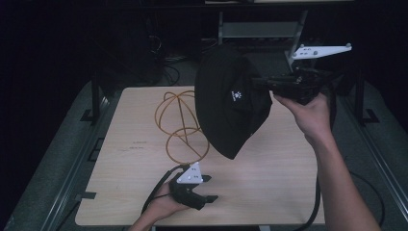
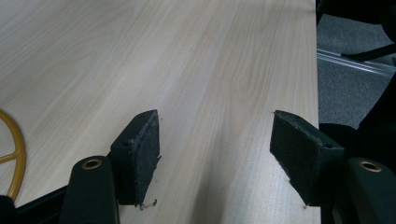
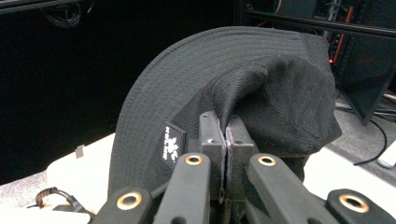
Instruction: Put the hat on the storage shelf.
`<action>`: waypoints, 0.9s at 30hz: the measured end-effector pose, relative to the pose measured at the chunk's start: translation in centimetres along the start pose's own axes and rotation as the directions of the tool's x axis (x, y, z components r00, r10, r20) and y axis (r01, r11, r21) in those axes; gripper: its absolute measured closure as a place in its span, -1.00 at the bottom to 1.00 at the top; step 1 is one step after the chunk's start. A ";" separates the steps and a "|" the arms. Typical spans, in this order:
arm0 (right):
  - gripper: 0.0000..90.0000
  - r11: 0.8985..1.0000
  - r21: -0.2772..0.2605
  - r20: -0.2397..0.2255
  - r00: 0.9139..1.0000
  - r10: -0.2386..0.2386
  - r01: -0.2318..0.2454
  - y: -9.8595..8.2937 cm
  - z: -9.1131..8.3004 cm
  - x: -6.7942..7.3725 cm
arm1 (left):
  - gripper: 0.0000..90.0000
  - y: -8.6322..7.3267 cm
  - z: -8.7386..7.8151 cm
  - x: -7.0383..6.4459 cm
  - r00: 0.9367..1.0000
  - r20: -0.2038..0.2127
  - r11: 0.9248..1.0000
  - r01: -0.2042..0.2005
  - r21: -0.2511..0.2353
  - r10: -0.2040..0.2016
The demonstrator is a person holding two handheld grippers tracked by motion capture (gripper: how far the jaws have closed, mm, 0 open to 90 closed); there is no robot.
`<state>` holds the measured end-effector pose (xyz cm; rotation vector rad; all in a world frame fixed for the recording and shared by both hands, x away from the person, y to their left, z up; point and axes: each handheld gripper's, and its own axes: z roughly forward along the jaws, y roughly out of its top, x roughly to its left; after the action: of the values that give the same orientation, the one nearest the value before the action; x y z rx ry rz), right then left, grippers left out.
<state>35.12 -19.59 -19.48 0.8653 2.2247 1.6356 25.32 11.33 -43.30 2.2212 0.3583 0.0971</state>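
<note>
My right hand-held gripper (image 1: pixel 269 85) is up in the air over the far right part of the bench (image 1: pixel 269 178), jaws pinched tight on a fold of a black bucket hat (image 1: pixel 231 103). In the right gripper view the pads meet w/ just a thin bit of fabric between them, right beside the small white logo patch (image 3: pixel 171 144), and the hat (image 3: pixel 243 88) bunches up above the jaws, brim curving over the top. From the high view the hat hangs off the gripper to its left, clear of the bench, lower edge drooping down twd the middle of the tabletop; part of it overlaps the orange wire frame (image 1: pixel 180 125) from this angle, can't tell if they touch. That frame sits on the bench at centre-left, loops standing up. My right hand (image 1: pixel 310 113) wraps the gripper body from below, grey plate on top. My left hand-held gripper (image 1: pixel 210 188) is low at the near edge of the bench, jaws wide apart, nothing between them; left gripper view shows both pads (image 2: pixel 140 154) over bare pale wood (image 2: pixel 210 60), w/ a bit of the orange frame (image 2: pixel 11 154) at the left edge. Left hand (image 1: pixel 163 204) holds it from behind, cable trailing off the near side.
</note>
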 end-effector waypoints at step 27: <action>0.96 0.997 0.045 -0.084 0.994 -0.063 0.067 4.2 6.8 2.4 | -0.30 0.0 0.1 -0.2 1.000 0.007 1.000 -0.003 0.005 0.003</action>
<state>38.03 -12.02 -17.53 0.7416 2.3312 1.6228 25.11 11.21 -43.33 2.2268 0.3517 0.0899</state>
